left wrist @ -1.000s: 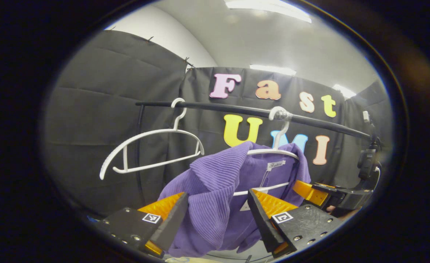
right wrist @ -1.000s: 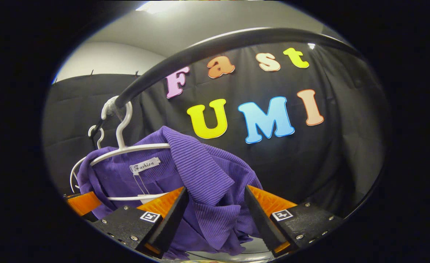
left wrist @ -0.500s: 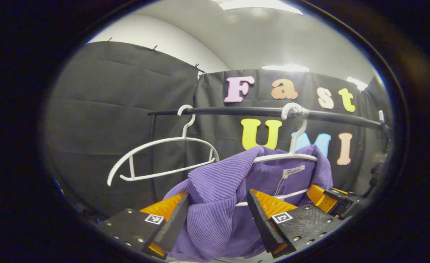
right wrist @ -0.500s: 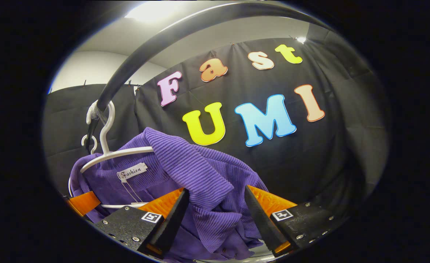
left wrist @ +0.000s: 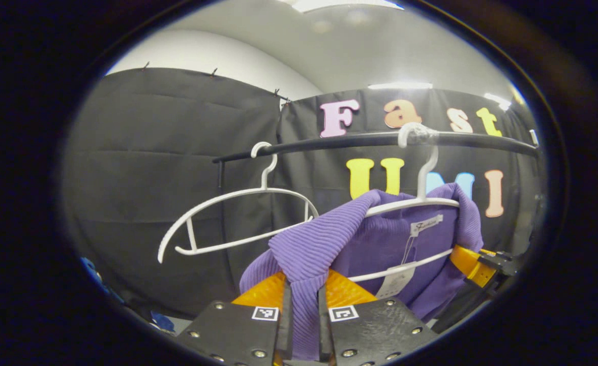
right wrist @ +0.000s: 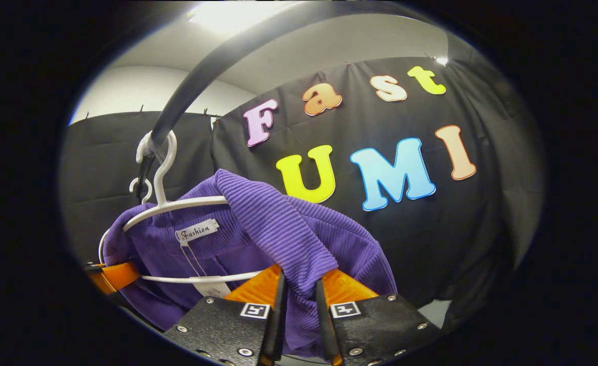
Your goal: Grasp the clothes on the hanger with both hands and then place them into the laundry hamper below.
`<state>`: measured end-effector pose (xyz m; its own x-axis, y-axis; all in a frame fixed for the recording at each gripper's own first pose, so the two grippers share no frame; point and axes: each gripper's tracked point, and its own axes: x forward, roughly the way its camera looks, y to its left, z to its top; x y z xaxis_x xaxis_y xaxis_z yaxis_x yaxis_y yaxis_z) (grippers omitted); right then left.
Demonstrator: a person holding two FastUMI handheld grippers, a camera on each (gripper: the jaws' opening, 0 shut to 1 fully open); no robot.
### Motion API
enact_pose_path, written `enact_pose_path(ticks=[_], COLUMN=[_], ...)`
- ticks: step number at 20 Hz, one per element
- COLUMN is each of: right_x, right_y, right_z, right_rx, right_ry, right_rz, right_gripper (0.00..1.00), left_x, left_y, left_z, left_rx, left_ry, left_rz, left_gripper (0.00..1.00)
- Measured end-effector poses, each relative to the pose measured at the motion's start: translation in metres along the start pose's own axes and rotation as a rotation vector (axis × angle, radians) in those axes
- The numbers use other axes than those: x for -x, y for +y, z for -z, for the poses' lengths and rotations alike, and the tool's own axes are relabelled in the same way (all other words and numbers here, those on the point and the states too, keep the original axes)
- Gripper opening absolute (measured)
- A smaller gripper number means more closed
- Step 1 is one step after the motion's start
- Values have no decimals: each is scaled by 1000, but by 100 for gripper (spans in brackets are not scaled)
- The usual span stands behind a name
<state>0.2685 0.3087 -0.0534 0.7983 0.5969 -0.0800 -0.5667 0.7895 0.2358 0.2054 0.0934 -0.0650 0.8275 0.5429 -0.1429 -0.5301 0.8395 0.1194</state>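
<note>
Across the booth we log a black clothes rail, running over the black cloth wall; in the right gripper view it arches overhead.

Next, we record a purple ribbed garment, draped on a white hanger whose hook sits on the rail. In the right gripper view the same garment hangs from that hanger, with a white neck label and a swing tag visible inside the collar.

We list a second white hanger, bare, hooked on the rail beside the first and apart from the garment.

Left gripper: we note both fingers closed tight on a fold of the garment's shoulder, the cloth pinched between them.

Right gripper: we note the same, both fingers pressed on a fold of the opposite shoulder. We also see it at the far edge of the left gripper view, against the garment's side.

Laundry hamper: we cannot place it from these views.
</note>
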Motion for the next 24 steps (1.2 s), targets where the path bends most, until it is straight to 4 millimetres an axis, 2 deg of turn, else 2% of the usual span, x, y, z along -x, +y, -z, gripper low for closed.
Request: enact_pose_path(ticks=[1,3,4,5,6,7,9,10,14,17,21,24], right_x=[-1,1,0,2,5,6,8,11,26,52,63,75], right_y=[0,3,5,4,3,3,0,-2,-2,13,29,42], right_z=[-1,-1,3,3,0,0,-1,-5,-12,-7,-18,-24], right_rx=[-5,-20,-16,-16,-21,-26,-29,-23,18,25,1,22], right_ry=[-1,5,11,11,10,12,15,8,-10,-16,-33,-61], right_rz=[-5,-32,-44,-53,-66,-73,-64,-49,20,51,70,88], right_gripper=[20,9,8,4,2,0,0,0,0,0,0,0], left_x=[5,16,14,13,14,14,21,25,42,42,43,47], left_y=[-2,2,0,-1,1,0,4,7,21,30,35,51], left_z=[-2,-1,-3,-2,-6,-8,-14,-17,-41,-54,-67,-86], left_rx=[21,54,74,81,83,87,116,132,151,182,238,247], left_ry=[-4,-12,-13,-9,-16,-18,-12,-10,-23,-15,23,16], left_rz=[23,44,67,95,109,127,161,178,242,278,337,374], left_gripper=[27,28,5,5,11,6,6,1,1,1,1,1])
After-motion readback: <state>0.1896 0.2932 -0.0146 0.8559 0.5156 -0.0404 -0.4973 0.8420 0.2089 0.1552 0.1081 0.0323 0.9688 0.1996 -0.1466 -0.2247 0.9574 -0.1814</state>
